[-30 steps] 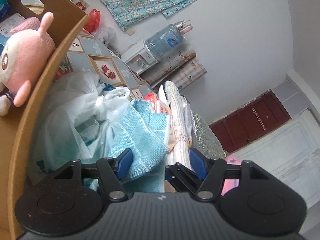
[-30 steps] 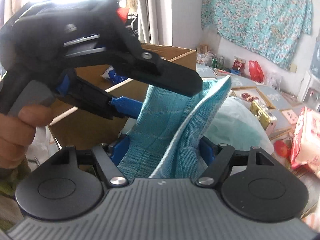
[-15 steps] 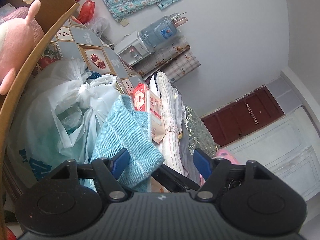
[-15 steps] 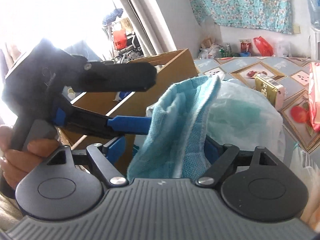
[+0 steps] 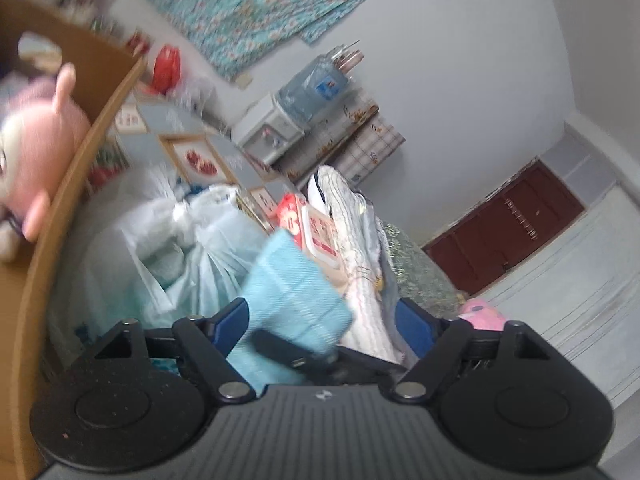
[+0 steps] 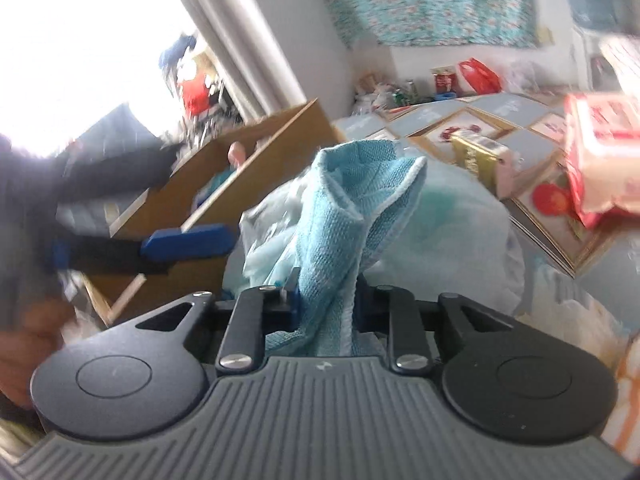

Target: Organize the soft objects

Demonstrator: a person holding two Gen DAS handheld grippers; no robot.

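Observation:
A light blue towel [image 6: 344,220] stands bunched up between the pads of my right gripper [image 6: 326,300], whose jaws are closing and pinch its lower part. In the left wrist view the same towel [image 5: 288,288] sits between the wide-apart fingers of my left gripper [image 5: 322,320], whose jaws are opening and do not touch it. One black finger [image 5: 288,350] of the right gripper shows under the towel. A pink plush toy [image 5: 36,140] lies in the cardboard box [image 5: 72,184]. The picture is blurred.
A full white plastic bag [image 6: 440,232] lies behind the towel, next to the cardboard box [image 6: 256,160]. A red and white packet [image 6: 600,152] and a gold packet [image 6: 480,156] lie on the patterned surface at right. A hand [image 6: 28,344] holds the left gripper.
The right gripper's jaws went from wide apart to pinched on the towel, and its view rolled. The left gripper let the towel go, opened wider and drew off to the left.

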